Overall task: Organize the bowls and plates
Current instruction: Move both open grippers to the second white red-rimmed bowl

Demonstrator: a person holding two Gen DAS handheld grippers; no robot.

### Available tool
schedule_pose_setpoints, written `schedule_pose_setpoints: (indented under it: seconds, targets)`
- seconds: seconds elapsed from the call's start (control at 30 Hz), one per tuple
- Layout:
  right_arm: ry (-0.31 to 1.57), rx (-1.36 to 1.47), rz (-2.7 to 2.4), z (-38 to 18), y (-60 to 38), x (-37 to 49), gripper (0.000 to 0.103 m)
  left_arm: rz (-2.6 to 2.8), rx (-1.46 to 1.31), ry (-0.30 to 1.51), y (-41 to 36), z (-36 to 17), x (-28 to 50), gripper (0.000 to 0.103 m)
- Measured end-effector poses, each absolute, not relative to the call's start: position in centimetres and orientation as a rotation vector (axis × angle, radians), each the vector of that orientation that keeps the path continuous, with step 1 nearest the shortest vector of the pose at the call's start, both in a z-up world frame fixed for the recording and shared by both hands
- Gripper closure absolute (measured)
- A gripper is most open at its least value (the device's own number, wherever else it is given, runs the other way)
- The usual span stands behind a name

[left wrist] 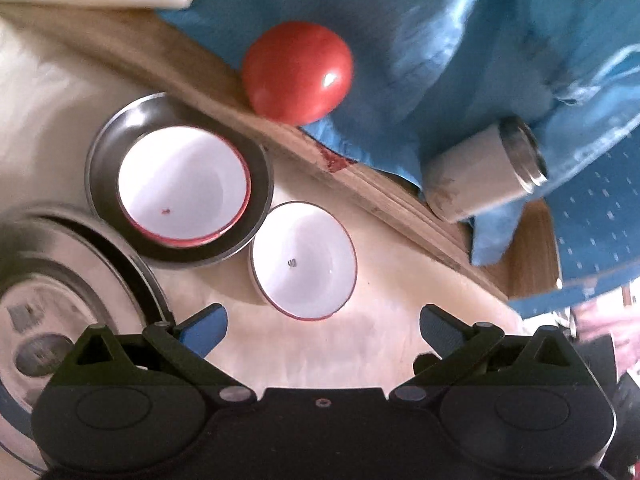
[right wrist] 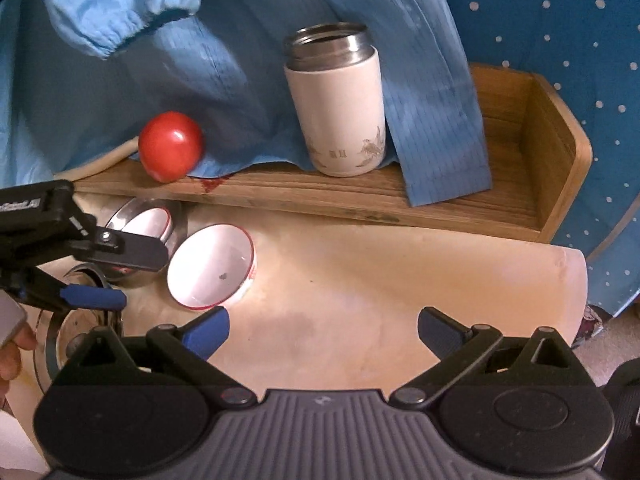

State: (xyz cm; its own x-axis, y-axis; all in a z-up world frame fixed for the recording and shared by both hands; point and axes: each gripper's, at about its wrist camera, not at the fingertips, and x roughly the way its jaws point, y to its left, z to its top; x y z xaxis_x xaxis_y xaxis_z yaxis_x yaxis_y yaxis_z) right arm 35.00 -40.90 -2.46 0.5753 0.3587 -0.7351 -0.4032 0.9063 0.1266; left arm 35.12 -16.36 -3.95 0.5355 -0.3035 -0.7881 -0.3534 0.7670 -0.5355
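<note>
Left gripper: your fingers spread wide, holding nothing — hovering over the table.
Right gripper: fingers wide apart, empty too.
White bowl: loose on table, just ahead of left gripper.
Second white bowl: nested in steel plate.
Red ball: on wooden tray — near thermos.

On the surface, one bowl sits inside a metal dish, a second bowl just right of it.
</note>
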Motion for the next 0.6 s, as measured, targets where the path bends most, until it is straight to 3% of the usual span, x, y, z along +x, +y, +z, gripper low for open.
schedule_pose_setpoints:
  seconds: [0.6]
  targets:
    - [0.878, -0.088, 0.595, -4.8, -39.4, 38.9, 0.001, 0.327, -0.756, 0.909, -18.2, -6.1, 35.5, 0.002]
